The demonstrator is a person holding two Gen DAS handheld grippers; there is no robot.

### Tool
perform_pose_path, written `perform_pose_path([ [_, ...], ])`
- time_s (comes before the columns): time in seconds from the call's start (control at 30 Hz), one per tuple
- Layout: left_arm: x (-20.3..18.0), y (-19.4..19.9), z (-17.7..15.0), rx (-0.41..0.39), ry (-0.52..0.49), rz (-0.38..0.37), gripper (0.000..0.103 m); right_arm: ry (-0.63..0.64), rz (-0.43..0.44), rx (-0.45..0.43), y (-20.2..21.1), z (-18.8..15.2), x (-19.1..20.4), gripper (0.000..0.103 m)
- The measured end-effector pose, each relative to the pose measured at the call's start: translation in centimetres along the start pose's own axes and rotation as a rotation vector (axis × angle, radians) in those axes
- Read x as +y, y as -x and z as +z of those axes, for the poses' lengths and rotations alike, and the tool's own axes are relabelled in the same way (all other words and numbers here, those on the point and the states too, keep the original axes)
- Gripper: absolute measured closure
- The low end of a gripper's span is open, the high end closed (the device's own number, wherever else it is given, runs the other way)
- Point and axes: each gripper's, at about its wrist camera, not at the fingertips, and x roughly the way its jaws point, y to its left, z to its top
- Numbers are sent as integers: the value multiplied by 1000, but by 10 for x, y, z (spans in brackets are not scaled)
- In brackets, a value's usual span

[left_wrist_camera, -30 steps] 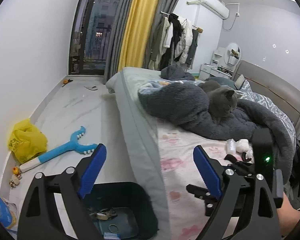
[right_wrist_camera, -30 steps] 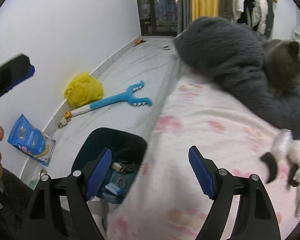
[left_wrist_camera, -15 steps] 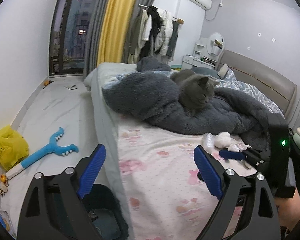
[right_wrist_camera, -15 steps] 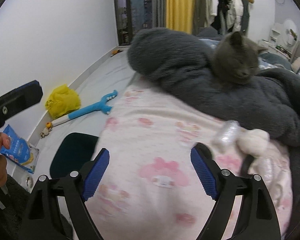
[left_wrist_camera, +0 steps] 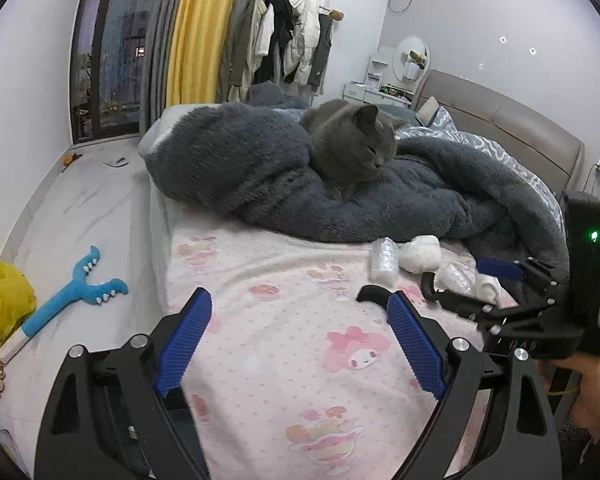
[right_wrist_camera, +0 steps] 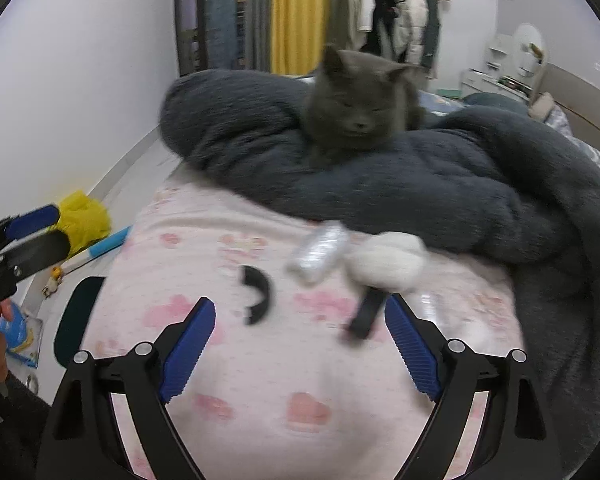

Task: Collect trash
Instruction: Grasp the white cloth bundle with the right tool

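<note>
A pile of trash lies on the pink bedsheet (left_wrist_camera: 284, 280): a clear plastic wrapper (left_wrist_camera: 384, 258) (right_wrist_camera: 320, 252), a crumpled white tissue (left_wrist_camera: 420, 252) (right_wrist_camera: 388, 258), a curved black piece (right_wrist_camera: 256, 294) (left_wrist_camera: 370, 292) and a black strip (right_wrist_camera: 366, 312). My right gripper (right_wrist_camera: 300, 304) (left_wrist_camera: 454, 276) hovers just before the pile, its jaws opening, and the pads press on nothing. The black strip lies beside its right finger. My left gripper (left_wrist_camera: 299, 298) (right_wrist_camera: 62, 228) stands open over the bare sheet, left of the pile. A dark bin (right_wrist_camera: 78, 320) stands on the floor by the bed's edge.
A grey cat (left_wrist_camera: 348, 144) lies on a dark fluffy blanket (left_wrist_camera: 420, 200) right behind the pile. On the floor lie a yellow bag (left_wrist_camera: 4, 300), a blue toy (left_wrist_camera: 72, 296) and a blue packet (right_wrist_camera: 18, 336). A hand (left_wrist_camera: 588, 392) holds the right gripper.
Both grippers have swung away from the bin and floor toward the bed. The trash pile is now close before the right gripper, whose jaws stand a little wider.
</note>
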Motion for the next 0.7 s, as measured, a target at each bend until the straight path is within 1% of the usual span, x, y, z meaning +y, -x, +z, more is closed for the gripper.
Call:
perform_pose_path([
  [0.13, -13, -12, -1, 16, -8, -12, 12, -45, -30, 4, 0, -7, -28, 14],
  [0.43, -36, -36, -6, 51, -24, -28, 12, -126, -36, 11, -4, -19, -73, 14],
  [0.57, -42, -46, -7, 65, -24, -33, 12, -161, -26, 26, -9, -26, -89, 14],
  [0.7, -49, -55, -7, 78, -28, -44, 12, -223, -1, 43, -16, -36, -110, 13],
])
